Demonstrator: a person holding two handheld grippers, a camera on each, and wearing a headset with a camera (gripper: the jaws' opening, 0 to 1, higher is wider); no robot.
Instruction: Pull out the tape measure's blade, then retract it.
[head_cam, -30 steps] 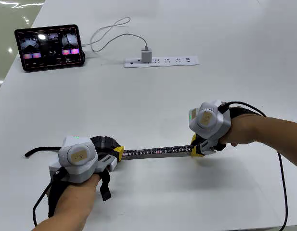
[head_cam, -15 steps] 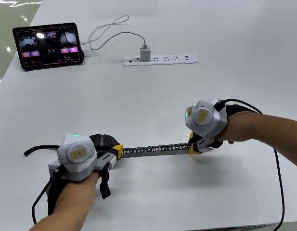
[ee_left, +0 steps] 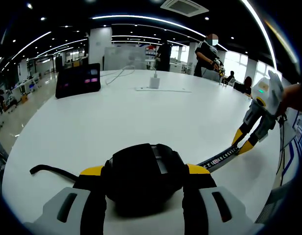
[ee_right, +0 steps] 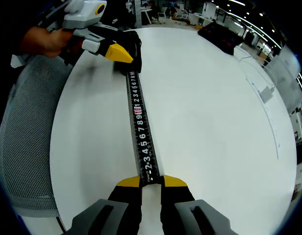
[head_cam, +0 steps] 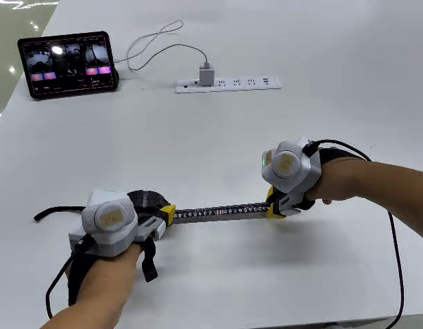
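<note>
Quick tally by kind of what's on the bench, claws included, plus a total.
Tape measure: 1
Tablet: 1
Power strip: 1
Charger: 1
White cable: 1
Claws: 2, left claw and right claw
Total: 7

On the table (head_cam: 232,137), tape measure case (head_cam: 148,203) left, blade (head_cam: 218,212) out rightward; tablet (head_cam: 68,63) and power strip (head_cam: 249,84) behind

White table (head_cam: 218,151) with tablet (head_cam: 67,64), power strip (head_cam: 228,84), white cable (head_cam: 153,44) and extended tape measure (head_cam: 151,204)
</note>
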